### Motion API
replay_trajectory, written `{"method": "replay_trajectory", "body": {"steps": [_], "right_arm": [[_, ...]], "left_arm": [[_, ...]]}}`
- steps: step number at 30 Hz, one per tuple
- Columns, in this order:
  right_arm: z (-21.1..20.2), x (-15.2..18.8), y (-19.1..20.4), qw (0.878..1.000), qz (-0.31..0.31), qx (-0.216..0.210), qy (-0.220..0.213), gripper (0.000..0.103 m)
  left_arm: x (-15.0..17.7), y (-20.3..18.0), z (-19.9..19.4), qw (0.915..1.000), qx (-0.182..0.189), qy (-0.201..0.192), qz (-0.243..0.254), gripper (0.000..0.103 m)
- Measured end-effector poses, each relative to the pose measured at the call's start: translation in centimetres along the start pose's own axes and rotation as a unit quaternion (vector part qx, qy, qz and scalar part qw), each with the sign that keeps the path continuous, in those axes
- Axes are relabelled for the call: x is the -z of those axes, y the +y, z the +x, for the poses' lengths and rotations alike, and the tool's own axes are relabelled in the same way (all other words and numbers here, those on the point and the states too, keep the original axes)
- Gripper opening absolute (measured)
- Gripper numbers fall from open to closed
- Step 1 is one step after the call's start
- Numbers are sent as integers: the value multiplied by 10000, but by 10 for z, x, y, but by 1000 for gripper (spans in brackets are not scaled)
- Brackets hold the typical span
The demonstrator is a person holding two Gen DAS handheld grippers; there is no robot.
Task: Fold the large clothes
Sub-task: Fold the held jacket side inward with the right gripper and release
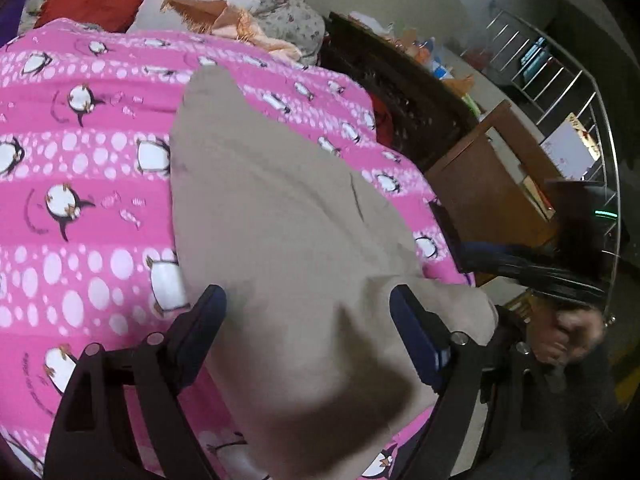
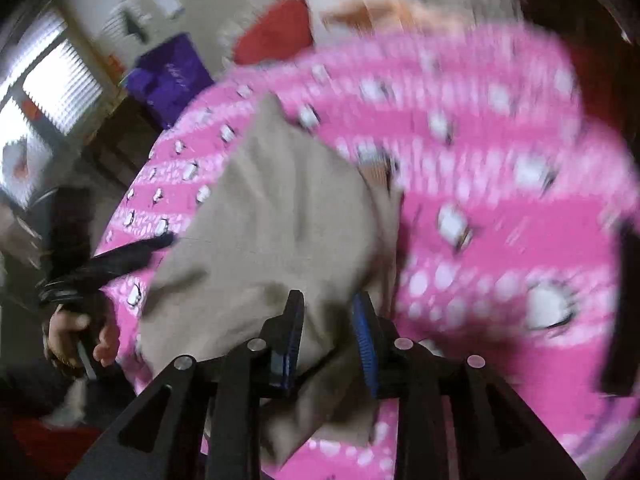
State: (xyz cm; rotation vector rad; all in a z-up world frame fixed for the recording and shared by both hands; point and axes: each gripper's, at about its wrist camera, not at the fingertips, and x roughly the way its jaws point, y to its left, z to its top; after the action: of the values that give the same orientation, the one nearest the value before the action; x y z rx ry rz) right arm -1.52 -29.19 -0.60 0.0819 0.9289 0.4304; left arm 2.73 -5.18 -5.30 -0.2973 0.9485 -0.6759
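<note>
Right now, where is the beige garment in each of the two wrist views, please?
Left wrist view: the beige garment fills the centre, running from upper middle down between the fingers of the left gripper.
Right wrist view: it lies centre-left, reaching down into the right gripper.
Shared landmark: the pink penguin blanket under it.

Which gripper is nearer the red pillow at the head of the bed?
Hard to say. Both the left gripper and right gripper straddle the beige garment at the near edge, far from the red pillow.

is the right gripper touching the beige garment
Touching. The right wrist view shows the right gripper with beige garment fabric bunched between its fingers, pressed against both.
</note>
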Motion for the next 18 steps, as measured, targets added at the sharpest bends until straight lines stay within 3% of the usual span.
{"method": "replay_trajectory", "body": {"steps": [3,4,6,9,10,12,14,18], "right_arm": [[-18,9,59,9954,-837,-416,-215,20],[-15,14,72,9945,-977,-339,-143,18],[7,25,83,9946,-1021,158,90,0],[42,41,59,9930,-676,885,393,0],[47,51,44,9926,-521,940,564,0],[63,67,29,9934,-250,841,732,0],[66,78,18,9954,-56,774,554,0],[63,92,-4,9970,613,387,267,0]], "left_arm": [[-1,2,-1,9998,27,-44,-169,84],[-1,4,-2,9997,52,-31,-232,84],[0,6,-5,9994,88,-13,-334,84],[8,4,-10,9992,139,80,-375,84],[12,1,-12,9991,211,159,-342,84],[22,-7,-15,9989,369,196,-235,84],[34,-15,-14,9987,444,230,-105,84],[54,-27,10,9978,-196,578,271,84]]}}
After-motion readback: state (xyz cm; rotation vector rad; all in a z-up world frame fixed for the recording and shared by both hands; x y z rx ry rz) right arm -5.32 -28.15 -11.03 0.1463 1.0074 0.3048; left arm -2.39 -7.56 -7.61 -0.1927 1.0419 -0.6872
